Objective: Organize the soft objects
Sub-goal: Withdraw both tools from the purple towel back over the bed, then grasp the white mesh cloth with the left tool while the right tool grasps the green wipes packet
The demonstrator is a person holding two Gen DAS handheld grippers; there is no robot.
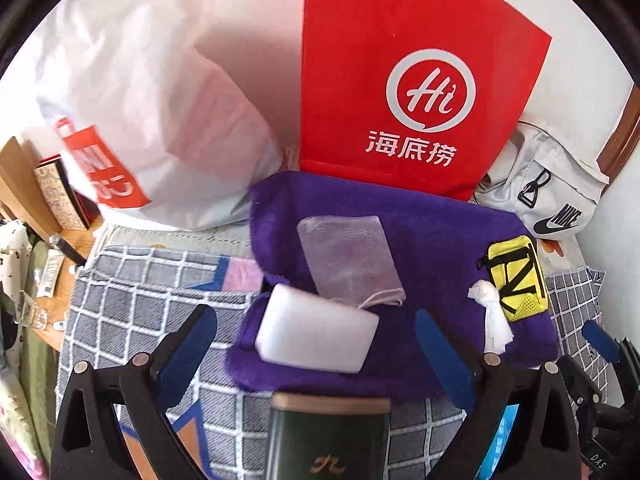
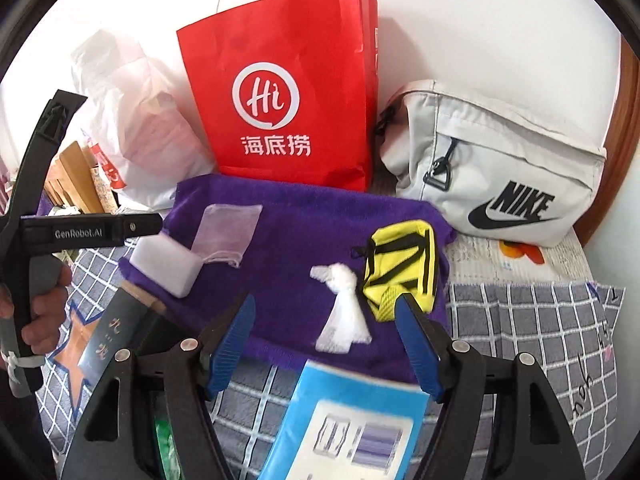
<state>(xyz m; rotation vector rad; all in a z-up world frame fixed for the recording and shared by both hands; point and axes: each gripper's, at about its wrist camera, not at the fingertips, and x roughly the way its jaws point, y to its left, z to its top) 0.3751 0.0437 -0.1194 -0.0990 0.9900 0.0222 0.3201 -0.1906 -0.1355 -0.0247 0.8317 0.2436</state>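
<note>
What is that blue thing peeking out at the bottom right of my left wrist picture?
Observer: The right wrist view shows it whole: a blue packet with a white label, close under the right gripper.
Operator: Is that gripper holding something?
Observer: No. Its jaws stand open with nothing pinched; the yellow pouch lies just beyond them on the purple towel.
Operator: Who is holding my gripper?
Observer: A person's hand is wrapped around the handle of the left gripper, and the gripper's body reads GenRobot.AI.
</note>
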